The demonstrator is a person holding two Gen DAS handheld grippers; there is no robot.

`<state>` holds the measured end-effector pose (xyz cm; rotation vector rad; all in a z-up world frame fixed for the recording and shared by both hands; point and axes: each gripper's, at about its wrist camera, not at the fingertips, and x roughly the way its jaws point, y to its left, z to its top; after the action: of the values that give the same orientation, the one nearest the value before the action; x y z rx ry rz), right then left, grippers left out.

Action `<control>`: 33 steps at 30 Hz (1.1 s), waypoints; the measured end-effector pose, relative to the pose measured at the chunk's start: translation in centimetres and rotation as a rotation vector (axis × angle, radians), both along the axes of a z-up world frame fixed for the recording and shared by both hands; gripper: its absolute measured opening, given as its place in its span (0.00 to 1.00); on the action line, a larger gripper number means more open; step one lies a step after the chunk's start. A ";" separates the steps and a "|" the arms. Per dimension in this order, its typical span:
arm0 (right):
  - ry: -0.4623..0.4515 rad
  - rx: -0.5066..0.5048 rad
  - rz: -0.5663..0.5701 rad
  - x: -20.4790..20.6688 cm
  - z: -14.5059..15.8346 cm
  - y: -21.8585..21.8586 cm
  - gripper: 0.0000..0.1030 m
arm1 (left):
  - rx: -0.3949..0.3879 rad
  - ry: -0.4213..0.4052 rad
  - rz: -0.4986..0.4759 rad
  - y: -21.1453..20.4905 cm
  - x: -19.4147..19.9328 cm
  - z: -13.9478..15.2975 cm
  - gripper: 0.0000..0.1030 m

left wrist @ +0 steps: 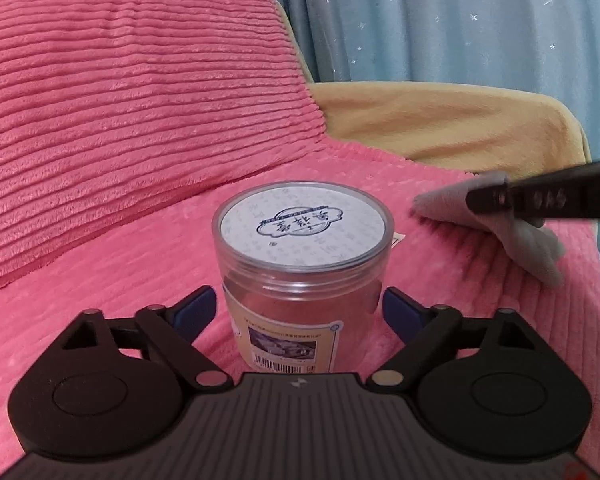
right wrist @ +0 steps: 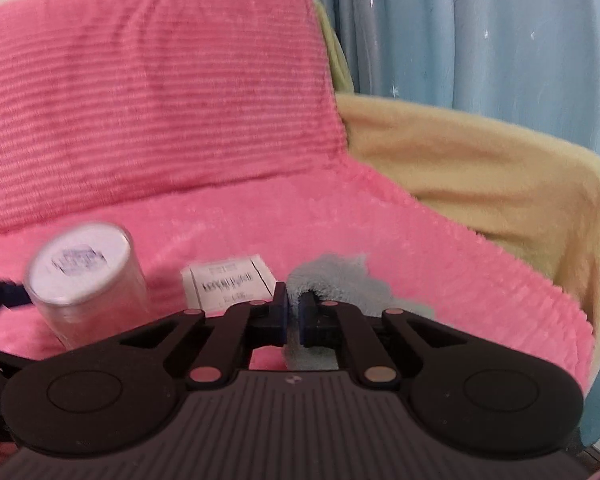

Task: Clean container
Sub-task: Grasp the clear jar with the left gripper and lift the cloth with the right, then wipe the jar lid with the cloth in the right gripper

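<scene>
The container (left wrist: 303,276), a clear plastic jar with a white printed lid, stands upright on the pink ribbed blanket (left wrist: 140,264) right in front of you, between the spread fingers of your left gripper (left wrist: 300,310), whose blue pads sit just beside its walls on either side; whether they touch it you cannot tell. To its right, your right gripper (right wrist: 293,316) is pinching a grey cloth (right wrist: 340,280) above the blanket. A white paper tag (right wrist: 228,282) lies just behind the jar. Farther back rise a yellow cover (left wrist: 440,120) and blue starred curtains (left wrist: 460,16).
</scene>
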<state>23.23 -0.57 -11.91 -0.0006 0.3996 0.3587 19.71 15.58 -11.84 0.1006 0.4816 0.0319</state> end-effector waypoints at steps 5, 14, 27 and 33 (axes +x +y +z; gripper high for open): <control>-0.073 0.059 0.053 -1.4 2.1 -0.1 0.03 | 0.003 -0.004 -0.051 -0.4 -0.3 0.0 0.81; -0.092 0.071 0.350 -3.2 3.1 1.1 0.03 | 0.038 -0.009 -0.199 -2.1 -0.8 -0.3 0.81; 0.097 0.255 0.443 -0.5 1.9 2.0 0.04 | 0.014 -0.002 -0.209 -1.6 -0.7 -0.6 0.81; 0.173 0.359 0.470 0.8 1.5 2.3 0.02 | 0.013 -0.003 -0.229 -1.6 -1.0 -0.6 0.81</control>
<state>24.07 1.72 -10.45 0.2923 0.5009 0.8952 18.68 13.95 -12.47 0.1674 0.4646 -0.1889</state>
